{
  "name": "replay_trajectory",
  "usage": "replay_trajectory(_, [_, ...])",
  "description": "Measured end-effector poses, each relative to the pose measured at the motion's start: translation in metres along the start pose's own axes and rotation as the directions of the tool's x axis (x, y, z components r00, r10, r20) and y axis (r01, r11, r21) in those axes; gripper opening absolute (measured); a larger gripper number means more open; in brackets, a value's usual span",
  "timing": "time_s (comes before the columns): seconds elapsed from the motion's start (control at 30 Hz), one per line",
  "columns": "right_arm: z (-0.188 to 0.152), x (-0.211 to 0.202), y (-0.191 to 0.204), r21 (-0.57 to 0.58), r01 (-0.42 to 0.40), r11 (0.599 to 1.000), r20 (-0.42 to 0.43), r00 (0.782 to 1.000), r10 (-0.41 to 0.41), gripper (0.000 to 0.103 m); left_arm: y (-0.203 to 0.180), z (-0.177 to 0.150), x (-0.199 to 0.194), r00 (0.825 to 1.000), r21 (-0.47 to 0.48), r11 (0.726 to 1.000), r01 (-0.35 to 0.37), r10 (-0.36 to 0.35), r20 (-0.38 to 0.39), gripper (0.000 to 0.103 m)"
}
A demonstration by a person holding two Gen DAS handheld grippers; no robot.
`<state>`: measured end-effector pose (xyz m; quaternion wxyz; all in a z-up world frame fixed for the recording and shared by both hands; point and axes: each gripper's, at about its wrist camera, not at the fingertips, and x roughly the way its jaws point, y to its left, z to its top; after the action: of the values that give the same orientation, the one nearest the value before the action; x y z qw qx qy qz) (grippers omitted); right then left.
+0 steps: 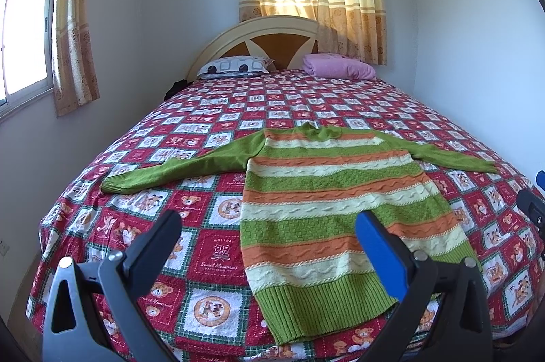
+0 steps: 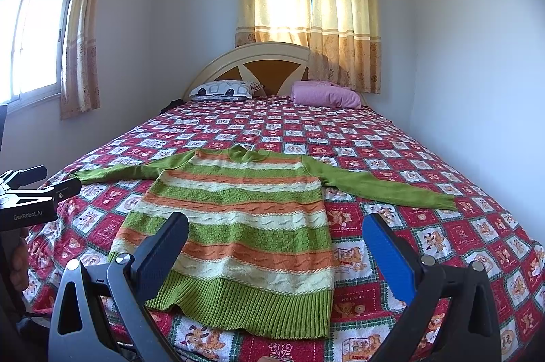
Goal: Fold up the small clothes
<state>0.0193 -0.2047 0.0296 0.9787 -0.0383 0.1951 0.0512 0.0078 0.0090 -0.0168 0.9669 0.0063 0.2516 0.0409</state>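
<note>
Unfolded, the striped sweater lies flat on the bed, both grippers' jaws apart.

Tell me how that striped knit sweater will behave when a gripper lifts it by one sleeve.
The sweater lies limp and flat on the bedspread, so it will probably drape and sag, not hold shape. Its thick cable knit suggests some weight, likely stretching the sleeve. The textured yarn should grip well rather than slip.
</note>
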Motion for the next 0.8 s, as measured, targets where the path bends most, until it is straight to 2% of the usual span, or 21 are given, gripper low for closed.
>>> replay_trajectory(0.8, [-0.0048,0.0012,0.0035,-0.008,-0.004,1.0,-0.005,1.0,0.004,0.102,0.0056,0.0002,0.0006,1.0,-0.01,1.0,-0.004,0.004,-0.004,0.103])
